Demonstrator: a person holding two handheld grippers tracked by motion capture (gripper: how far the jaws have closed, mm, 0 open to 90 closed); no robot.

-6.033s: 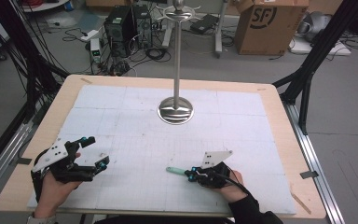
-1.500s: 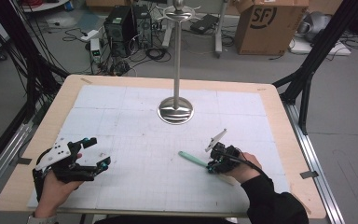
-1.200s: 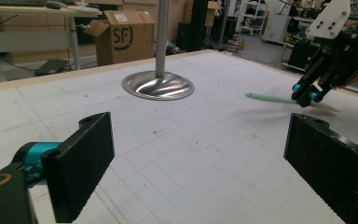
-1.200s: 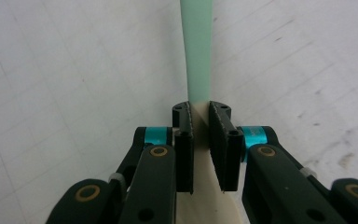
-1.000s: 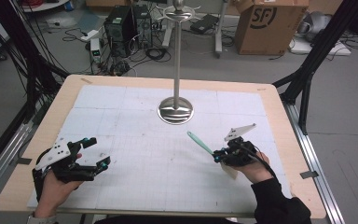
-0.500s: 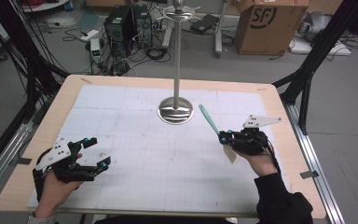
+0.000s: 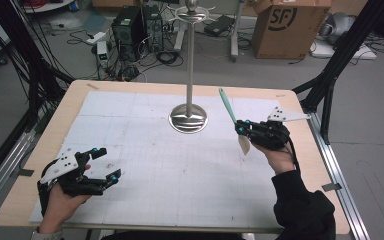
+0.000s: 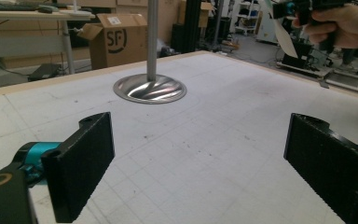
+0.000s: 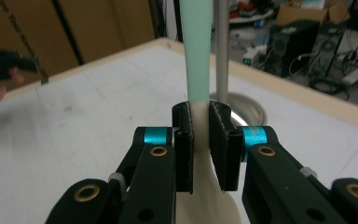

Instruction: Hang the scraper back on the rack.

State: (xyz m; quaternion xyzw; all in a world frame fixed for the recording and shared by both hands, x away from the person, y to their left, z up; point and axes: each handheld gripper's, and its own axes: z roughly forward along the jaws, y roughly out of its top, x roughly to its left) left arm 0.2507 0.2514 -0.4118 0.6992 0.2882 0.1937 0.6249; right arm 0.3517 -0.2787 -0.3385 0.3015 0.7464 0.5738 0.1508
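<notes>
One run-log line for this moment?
right gripper: shut on spoon, raised beside stand | left gripper: open, resting on table

Wooden table [image 7: 310,150] under a white gridded mat [image 7: 180,170], steel stand [image 7: 188,117] on it.

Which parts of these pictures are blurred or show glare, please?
Right gripper view: the pale green and cream spoon, clamped in the right gripper, looks soft so close to the lens, as does the background. Left gripper view: the shiny round metal stand base shows bright streaks of glare. High view: evenly lit, faint shadows.
</notes>
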